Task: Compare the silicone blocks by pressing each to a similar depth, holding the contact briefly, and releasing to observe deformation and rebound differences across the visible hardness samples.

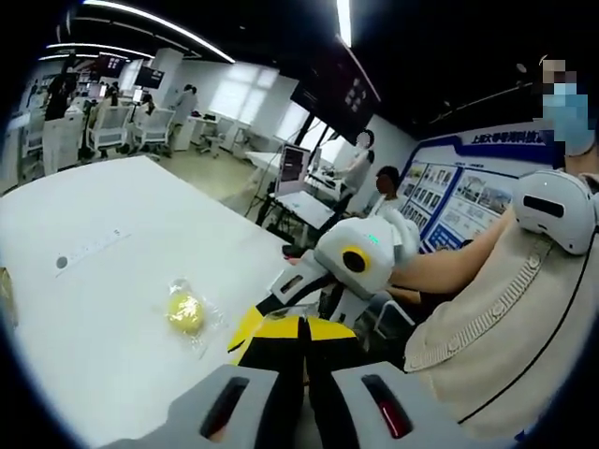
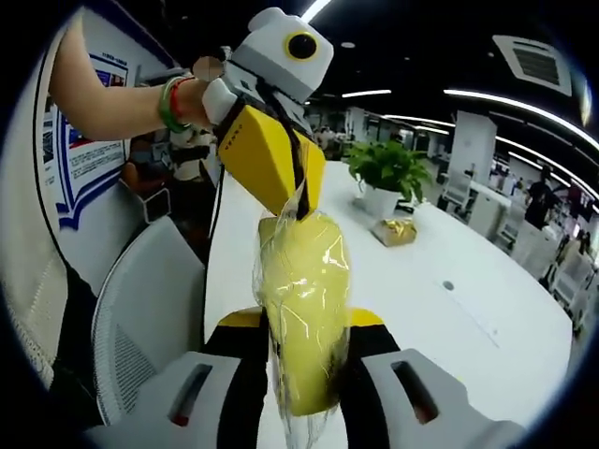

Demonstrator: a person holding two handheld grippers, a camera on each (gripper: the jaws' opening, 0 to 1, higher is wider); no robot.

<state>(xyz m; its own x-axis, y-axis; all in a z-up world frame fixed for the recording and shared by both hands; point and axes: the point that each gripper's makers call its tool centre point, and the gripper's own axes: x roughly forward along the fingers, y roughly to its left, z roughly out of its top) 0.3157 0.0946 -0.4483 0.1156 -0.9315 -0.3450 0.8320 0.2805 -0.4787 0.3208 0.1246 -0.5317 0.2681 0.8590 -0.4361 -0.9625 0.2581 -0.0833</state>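
Note:
A yellow silicone block [image 2: 301, 309] in clear plastic wrap stands upright between my right gripper's jaws, and the right gripper [image 2: 301, 327] is shut on it. From above, my left gripper [image 2: 296, 211] comes down with its yellow jaws shut on the top of the wrap. In the left gripper view my own left gripper [image 1: 304, 325] has its jaws closed together, and the right gripper's white body [image 1: 356, 260] sits just beyond them. A second yellow block [image 1: 185, 311] in clear wrap lies on the white table [image 1: 103, 234], to the left of my jaws.
A potted plant [image 2: 386, 173] and a gold-wrapped item [image 2: 395, 231] stand on the long white table [image 2: 468, 318]. A white mesh chair [image 2: 140, 318] is at the table's left side. A person's arm and beige clothing [image 1: 505, 318] fill the right. People work at desks far back.

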